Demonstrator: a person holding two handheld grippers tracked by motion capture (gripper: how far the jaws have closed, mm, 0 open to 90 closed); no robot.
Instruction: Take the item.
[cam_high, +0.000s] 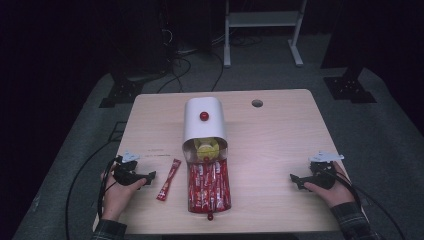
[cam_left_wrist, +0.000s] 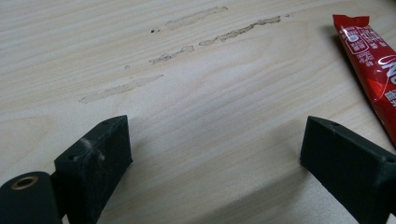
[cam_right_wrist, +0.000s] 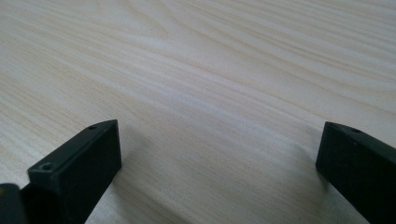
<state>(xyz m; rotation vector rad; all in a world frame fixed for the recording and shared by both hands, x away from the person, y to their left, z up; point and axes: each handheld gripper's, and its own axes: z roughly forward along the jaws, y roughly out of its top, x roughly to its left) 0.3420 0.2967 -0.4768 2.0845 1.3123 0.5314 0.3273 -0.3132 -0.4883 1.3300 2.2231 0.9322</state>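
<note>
A white curved container (cam_high: 204, 122) with a red knob (cam_high: 204, 116) stands mid-table, its open end showing yellow contents. In front of it, a pulled-out drawer (cam_high: 209, 186) holds several red stick packets. One loose red packet (cam_high: 169, 179) lies on the wood to the drawer's left; in the left gripper view the packet (cam_left_wrist: 371, 65) is at the right edge. My left gripper (cam_high: 147, 179) rests near the table's front left, open, empty, jaws wide over bare wood (cam_left_wrist: 215, 144). My right gripper (cam_high: 296, 180) rests at front right, open and empty (cam_right_wrist: 219, 154).
The light wooden table (cam_high: 270, 135) has a round cable hole (cam_high: 257, 103) at back right. Faint glue-like marks (cam_left_wrist: 187, 46) streak the wood ahead of the left gripper. Beyond the table are a dark floor, cables and a white frame (cam_high: 262, 30).
</note>
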